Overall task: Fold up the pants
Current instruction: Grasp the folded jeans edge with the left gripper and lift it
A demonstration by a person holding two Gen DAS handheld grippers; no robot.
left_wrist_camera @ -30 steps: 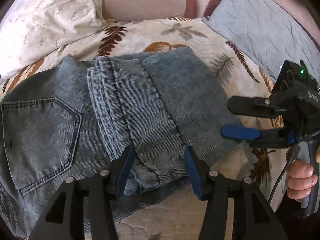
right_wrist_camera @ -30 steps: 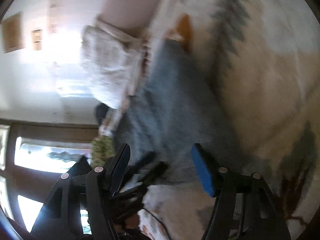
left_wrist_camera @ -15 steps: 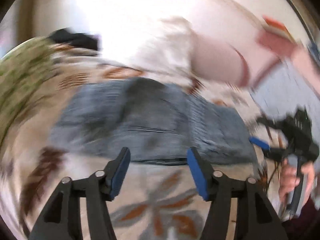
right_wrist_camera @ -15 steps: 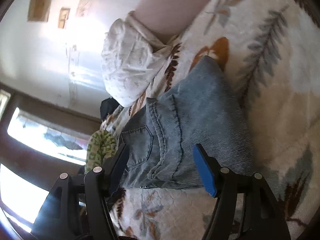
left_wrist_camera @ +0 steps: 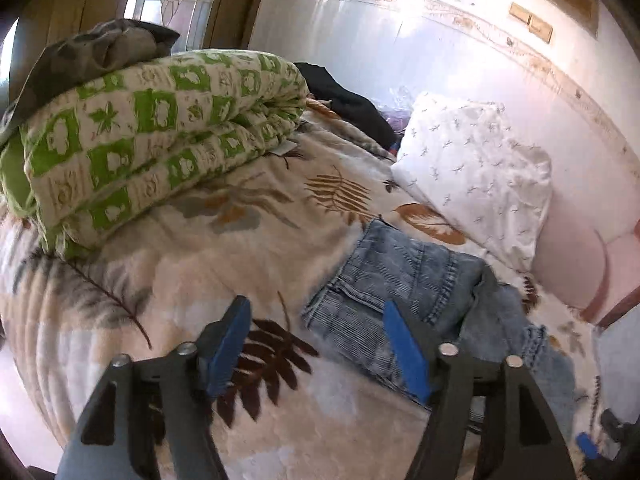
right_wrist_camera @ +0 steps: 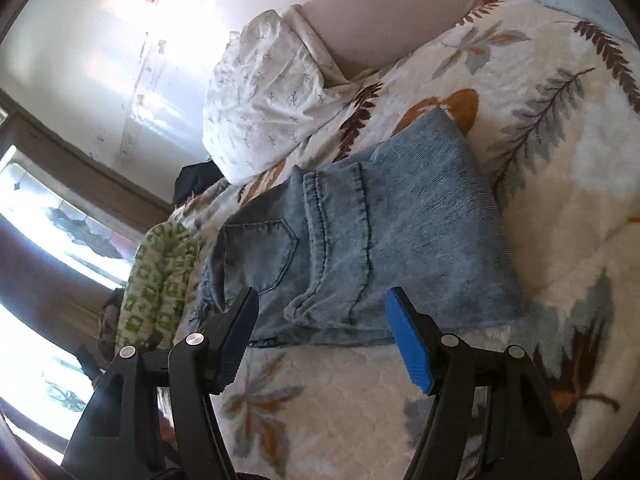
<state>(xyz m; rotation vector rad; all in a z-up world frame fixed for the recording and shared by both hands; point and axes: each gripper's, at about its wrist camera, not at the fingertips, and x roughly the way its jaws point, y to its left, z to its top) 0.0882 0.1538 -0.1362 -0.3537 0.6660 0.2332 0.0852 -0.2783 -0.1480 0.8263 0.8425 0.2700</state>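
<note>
Faded blue jeans [right_wrist_camera: 360,240] lie folded on the leaf-print bedspread [right_wrist_camera: 560,152], legs laid over the seat and a back pocket [right_wrist_camera: 260,256] showing. In the left wrist view the jeans [left_wrist_camera: 400,284] sit to the right, past the right finger. My left gripper [left_wrist_camera: 316,344] hovers over bare bedspread beside them, its jaws opening with nothing between them. My right gripper [right_wrist_camera: 324,332] stands open just in front of the jeans' near edge, above it and not touching. Its blue tip [left_wrist_camera: 584,444] peeks in at the lower right of the left wrist view.
A rolled green-and-white quilt [left_wrist_camera: 152,136] lies on the left of the bed with a dark garment [left_wrist_camera: 344,104] behind it. A white pillow [left_wrist_camera: 472,176] rests against the pink headboard [right_wrist_camera: 384,8]. A window [right_wrist_camera: 40,216] stands past the quilt.
My left gripper let go of the jeans' folded edge, swung away to the left and rolled, and its jaws spread wider. My right gripper rose a little and rolled, still empty.
</note>
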